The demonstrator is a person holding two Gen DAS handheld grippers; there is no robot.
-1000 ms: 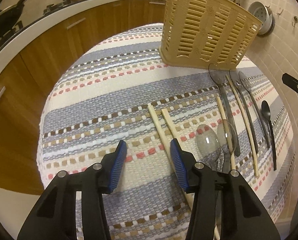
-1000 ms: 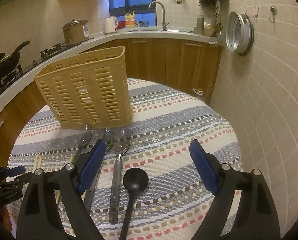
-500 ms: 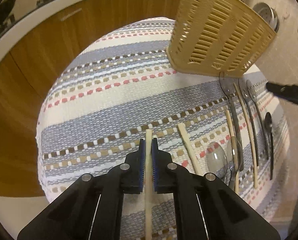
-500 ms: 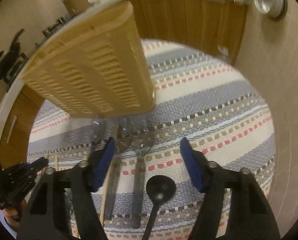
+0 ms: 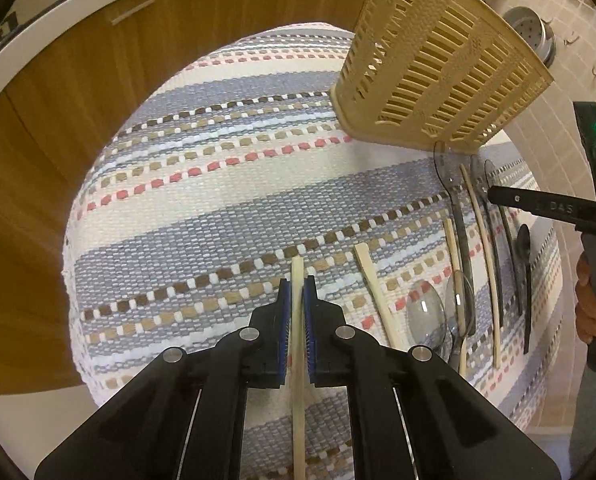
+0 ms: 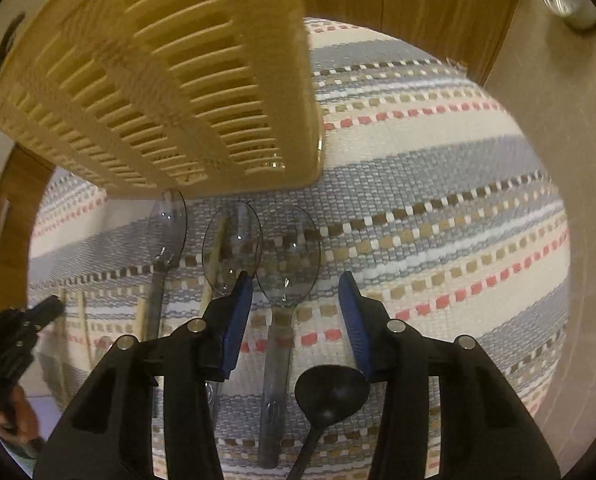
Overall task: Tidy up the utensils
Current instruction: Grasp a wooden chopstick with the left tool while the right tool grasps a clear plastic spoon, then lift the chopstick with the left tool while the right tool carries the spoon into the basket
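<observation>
My left gripper [image 5: 297,284] is shut on a pale wooden chopstick [image 5: 297,360] that lies along the striped cloth. A second chopstick [image 5: 376,296] lies just to its right. Further right lies a row of clear grey spoons [image 5: 426,318], chopsticks and a black spoon [image 5: 524,248]. My right gripper [image 6: 296,284] hangs over a clear grey spoon [image 6: 288,252]; its jaws are closing with that spoon's neck between them, pads not touching it. The black spoon [image 6: 332,390] lies beside it. The slotted beige utensil basket [image 6: 170,80] stands just beyond the spoons.
A round table under a striped woven cloth [image 5: 218,184] carries everything. Wooden cabinets [image 5: 78,92] with a white counter curve round behind and to the left. A tiled wall [image 6: 570,160] rises close on the right of the table. The right gripper's fingers [image 5: 546,204] show at the left wrist view's right edge.
My left gripper shut on the left chopstick and shifted it left, away from its twin. My right gripper tipped down towards the spoons, and its jaws narrowed.
</observation>
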